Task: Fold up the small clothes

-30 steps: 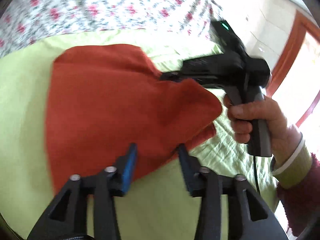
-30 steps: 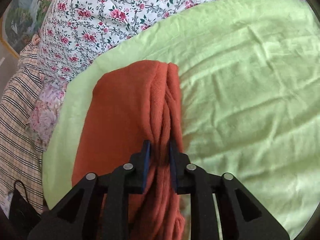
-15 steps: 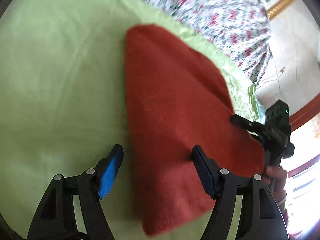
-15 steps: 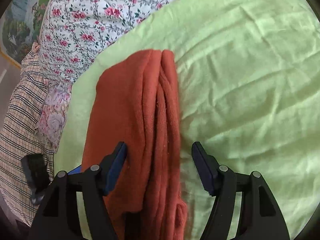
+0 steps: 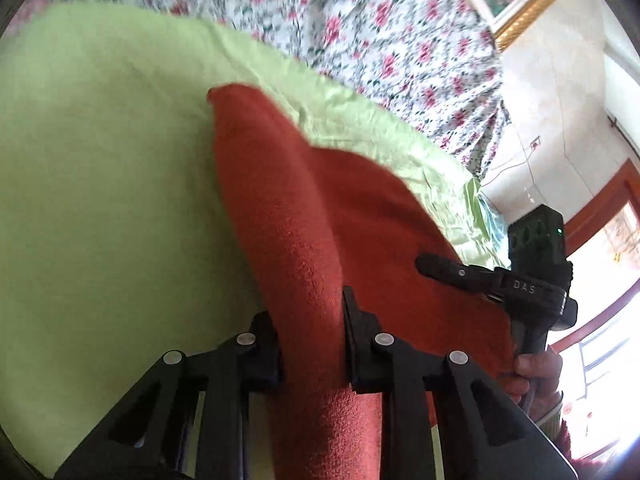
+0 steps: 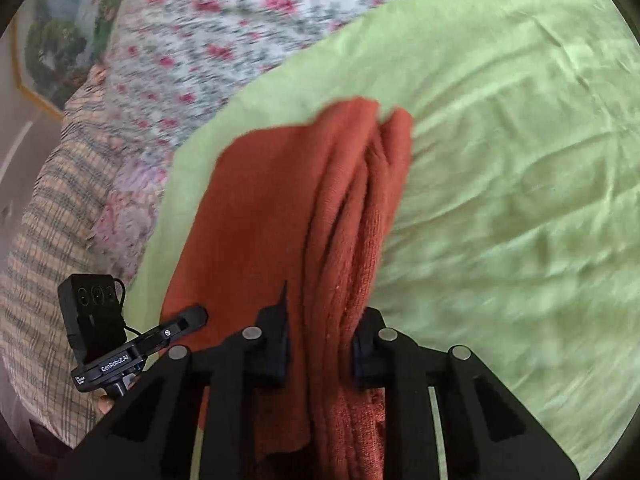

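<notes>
Both tongs have closed on the rust-red garment (image 5: 304,216) within the last second. Half a second back each pair stood wide apart over the cloth; now the left tongs (image 5: 310,320) pinch a raised ridge of fabric along the garment's left edge, and the right tongs (image 6: 320,332) clamp a bunched stack of folds (image 6: 352,208) on its right edge. The garment lies on the green sheet (image 6: 520,160) of the bed, stretching straight ahead of both tongs, with the flowered cover (image 5: 360,20) beyond it. In the left wrist view the right tongs sit to the right, at the cloth's far edge.

With both near corners gripped, the next fold looks ready to begin, probably by lifting this end forward over the far end. No containers are in view.
</notes>
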`<state>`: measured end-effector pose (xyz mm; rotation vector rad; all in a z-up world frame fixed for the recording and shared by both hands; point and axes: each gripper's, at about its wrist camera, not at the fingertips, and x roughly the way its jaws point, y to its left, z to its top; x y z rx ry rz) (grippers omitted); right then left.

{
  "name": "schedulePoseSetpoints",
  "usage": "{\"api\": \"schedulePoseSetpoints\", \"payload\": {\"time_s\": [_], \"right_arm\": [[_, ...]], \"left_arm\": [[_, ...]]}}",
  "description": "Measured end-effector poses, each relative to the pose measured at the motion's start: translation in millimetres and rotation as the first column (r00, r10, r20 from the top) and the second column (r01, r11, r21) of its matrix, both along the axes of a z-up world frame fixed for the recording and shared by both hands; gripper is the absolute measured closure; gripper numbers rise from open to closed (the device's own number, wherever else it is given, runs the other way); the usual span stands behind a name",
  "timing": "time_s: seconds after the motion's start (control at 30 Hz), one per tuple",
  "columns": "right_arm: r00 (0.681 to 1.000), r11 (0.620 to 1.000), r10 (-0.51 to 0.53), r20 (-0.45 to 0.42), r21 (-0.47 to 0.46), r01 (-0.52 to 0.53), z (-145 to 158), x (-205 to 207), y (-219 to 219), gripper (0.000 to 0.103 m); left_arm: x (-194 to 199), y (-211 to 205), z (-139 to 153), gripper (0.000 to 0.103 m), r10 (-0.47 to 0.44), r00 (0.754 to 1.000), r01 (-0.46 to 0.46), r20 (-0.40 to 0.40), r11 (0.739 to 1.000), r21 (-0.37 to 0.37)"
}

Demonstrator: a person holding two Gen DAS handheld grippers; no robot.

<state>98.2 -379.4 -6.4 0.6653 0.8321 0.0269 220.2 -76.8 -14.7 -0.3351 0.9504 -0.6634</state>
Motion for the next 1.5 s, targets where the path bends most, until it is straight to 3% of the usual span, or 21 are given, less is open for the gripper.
{"api": "schedulePoseSetpoints", "payload": {"time_s": [0.2, 0.3, 0.4, 0.47, 0.6, 0.8, 0.87, 0.93, 1.0, 1.13, 1.3, 1.5], "right_arm": [[0.991, 0.992, 0.11, 0.072, 0.046, -0.114, 0, -8, 78, 0.079], [0.985, 0.985, 0.153, 0.075, 0.069, -0.158, -14, -13, 108, 0.08], [0.987, 0.985, 0.158, 0.005, 0.076, -0.158, -41, -11, 125, 0.079], [0.989, 0.988, 0.142, -0.043, 0.058, -0.14, -53, -11, 127, 0.078], [0.992, 0.991, 0.116, -0.046, 0.073, -0.113, -46, -17, 123, 0.071], [0.997, 0.997, 0.073, -0.005, 0.041, -0.072, -26, -43, 120, 0.071], [0.999, 0.997, 0.054, 0.0, 0.049, -0.054, -23, -49, 118, 0.071], [0.999, 0.998, 0.046, 0.0, 0.051, -0.046, -21, -54, 119, 0.071], [0.999, 0.998, 0.042, 0.004, 0.045, -0.042, -18, -58, 120, 0.071], [0.998, 0.999, 0.049, 0.025, 0.014, -0.05, -6, -61, 124, 0.071], [0.997, 0.998, 0.061, 0.049, -0.028, -0.06, 5, -64, 132, 0.071], [0.998, 0.996, 0.065, 0.027, -0.062, -0.063, -3, -63, 143, 0.071]], "left_arm": [[-54, 72, 12, 0.081, 0.053, 0.999, -0.053, 0.014, 0.998, 0.017], [-75, 100, -2, 0.08, 0.063, 0.998, -0.062, -0.01, 0.997, 0.046], [-78, 119, -30, 0.074, 0.065, 0.994, -0.061, -0.087, 0.997, 0.055], [-74, 128, -36, 0.068, 0.064, 0.992, -0.063, -0.105, 0.998, 0.014], [-45, 139, -35, 0.056, 0.097, 0.989, -0.099, -0.114, 0.995, -0.015], [29, 153, -36, 0.054, 0.167, 0.972, -0.182, -0.165, 0.98, -0.081], [54, 153, -39, 0.063, 0.195, 0.964, -0.21, -0.179, 0.975, -0.075], [81, 154, -43, 0.086, 0.22, 0.957, -0.236, -0.189, 0.97, -0.063], [100, 155, -42, 0.092, 0.246, 0.953, -0.26, -0.177, 0.964, -0.061], [116, 150, -24, 0.092, 0.266, 0.959, -0.268, -0.101, 0.963, -0.01], [86, 143, 2, 0.084, 0.286, 0.958, -0.284, -0.007, 0.955, 0.079], [-13, 133, 13, 0.071, 0.224, 0.969, -0.238, 0.099, 0.957, 0.165]]}}
